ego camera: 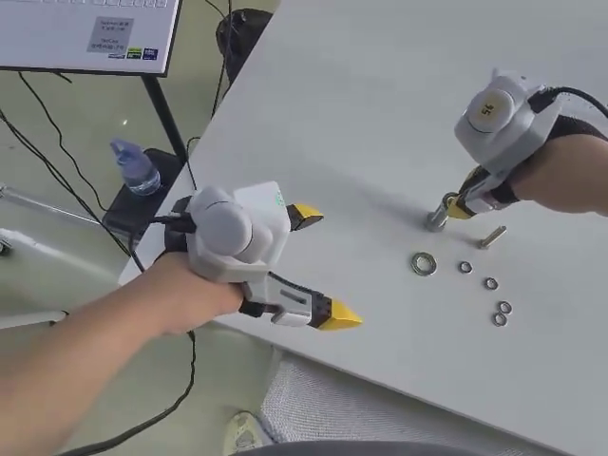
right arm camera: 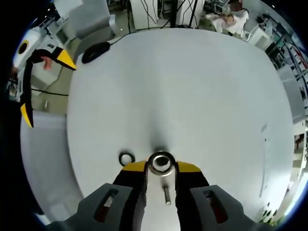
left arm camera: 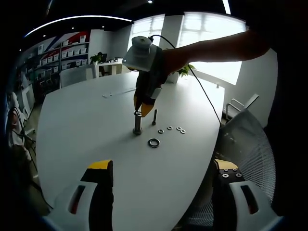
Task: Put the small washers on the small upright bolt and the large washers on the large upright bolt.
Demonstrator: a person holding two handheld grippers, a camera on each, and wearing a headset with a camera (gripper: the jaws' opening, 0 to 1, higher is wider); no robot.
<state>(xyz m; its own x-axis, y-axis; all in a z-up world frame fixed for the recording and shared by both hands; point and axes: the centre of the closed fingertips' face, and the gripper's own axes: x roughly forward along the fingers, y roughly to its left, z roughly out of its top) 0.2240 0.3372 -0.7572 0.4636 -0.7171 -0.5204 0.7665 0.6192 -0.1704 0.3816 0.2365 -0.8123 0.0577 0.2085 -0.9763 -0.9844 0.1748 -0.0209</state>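
We're looking at an open office: a big white table, mesh chair, monitor, stocked shelves lining the wall, windows glowing.

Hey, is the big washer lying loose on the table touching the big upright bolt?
Apart. The head view shows a clear gap between the loose large washer and the large upright bolt; the left gripper view shows the same gap.

Washer and bolt gleam, bare metal; table smooth, matt white; left gripper shell probably plastic, satin.
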